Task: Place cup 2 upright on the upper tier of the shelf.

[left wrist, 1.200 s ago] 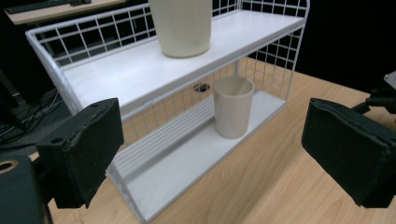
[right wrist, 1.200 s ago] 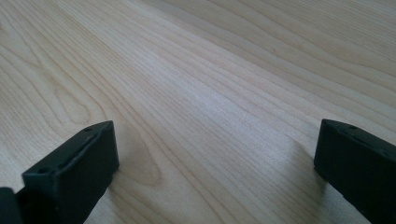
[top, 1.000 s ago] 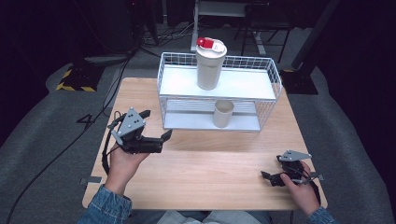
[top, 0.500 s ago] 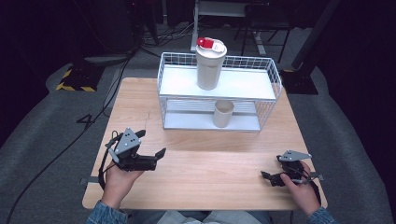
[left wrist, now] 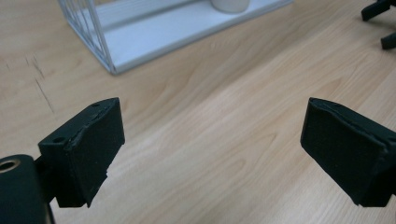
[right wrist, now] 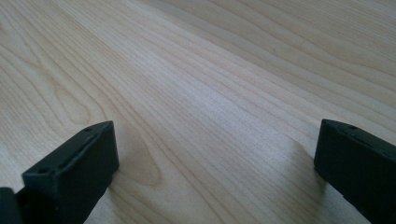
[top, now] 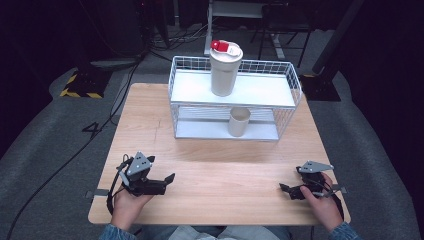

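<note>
Nearest the person, the left gripper (top: 167, 181) lies low over the front left part of the wooden surface (top: 225, 172), held in the left hand (top: 129, 200). Its fingers (left wrist: 88, 149) are spread wide apart and released, with bare wood between them. The right gripper (top: 286, 190) sits at the front right of the surface, held in the right hand (top: 322, 202). Its fingers (right wrist: 77, 168) are likewise parted and released, resting on or just above the wood; which of the two cannot be told. The two grippers are well apart, both empty.

Beyond them, across an open stretch of wood, stands a white wire rack (top: 235, 102) with two shelves, at the far middle of the surface. A small beige cup (top: 239, 121) stands upright on the lower shelf, right of centre. In the left gripper view the rack's near corner (left wrist: 109, 60) and the base of the cup (left wrist: 229, 4) appear ahead.

On the upper shelf, a tall beige tumbler (top: 224, 70) stands upright, closed by a white lid with a red tab (top: 220, 46).
</note>
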A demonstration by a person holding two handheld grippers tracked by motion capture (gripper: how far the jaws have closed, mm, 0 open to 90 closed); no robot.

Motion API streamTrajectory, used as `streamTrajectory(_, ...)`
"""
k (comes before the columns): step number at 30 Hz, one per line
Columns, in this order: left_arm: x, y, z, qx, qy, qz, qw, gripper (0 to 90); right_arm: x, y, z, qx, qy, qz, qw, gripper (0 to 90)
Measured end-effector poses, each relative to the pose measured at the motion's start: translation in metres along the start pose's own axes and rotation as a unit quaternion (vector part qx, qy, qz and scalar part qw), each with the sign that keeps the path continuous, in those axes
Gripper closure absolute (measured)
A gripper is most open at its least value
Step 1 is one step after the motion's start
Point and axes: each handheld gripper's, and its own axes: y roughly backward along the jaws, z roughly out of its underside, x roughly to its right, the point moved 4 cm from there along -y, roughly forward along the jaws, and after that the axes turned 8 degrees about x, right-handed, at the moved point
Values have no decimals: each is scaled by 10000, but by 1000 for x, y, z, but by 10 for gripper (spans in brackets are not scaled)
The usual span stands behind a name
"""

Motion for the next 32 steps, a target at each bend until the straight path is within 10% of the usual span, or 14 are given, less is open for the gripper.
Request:
streamTrajectory(12, -5, -12, 36, -659, 199, -147, 9975, 69, 0, 0, 0, 0, -2, -1, 10000, 0)
streamTrajectory(23, -14, -26, 55, -1246, -55, -419, 9913, 67, 0, 0, 0, 1, -3, -2, 10000, 0)
streamTrajectory(32, -20, -31, 58, -1219, -30, -580, 9908, 0, 0, 0, 0, -1, -6, 0, 10000, 0)
